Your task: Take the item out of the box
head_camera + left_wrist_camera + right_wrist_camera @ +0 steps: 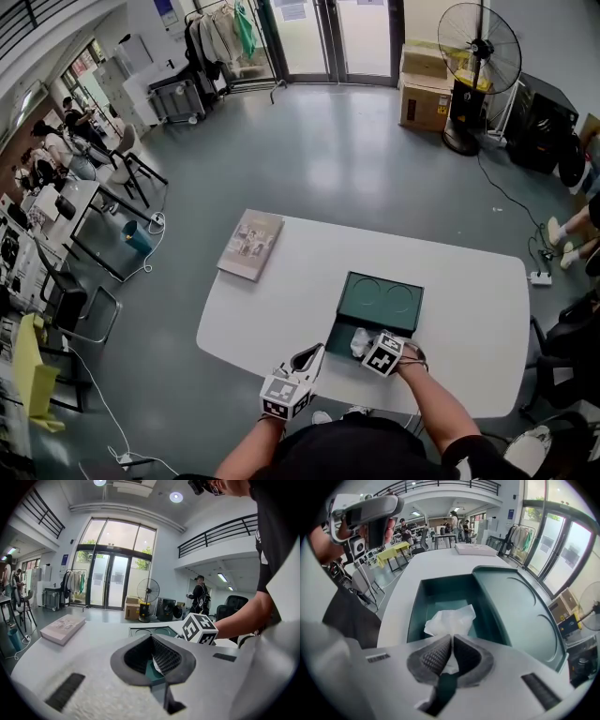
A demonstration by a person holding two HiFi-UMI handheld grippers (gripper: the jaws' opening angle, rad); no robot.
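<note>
The white table (281, 300) carries an open dark green box (380, 302) near its front edge, with the lid laid back flat away from the person and the tray toward them. The right gripper (366, 345) points steeply down into the tray. In the right gripper view its jaws are pressed together on a crumpled white item (450, 618), which looks like thin paper or film. A fold of it is pinched between the pad tips and the rest spreads on the tray floor. The item (359, 342) is thus inside the box (417, 611), in the tray's near part. The left gripper (314, 354) is held close to level, just beside the tray's near left corner; whether it touches the box cannot be told. In the left gripper view its jaws meet at the tips with nothing clamped between them, and green shows through the gap behind them. A book (250, 245) lies flat at the table's far left edge, well apart from the box.
</note>
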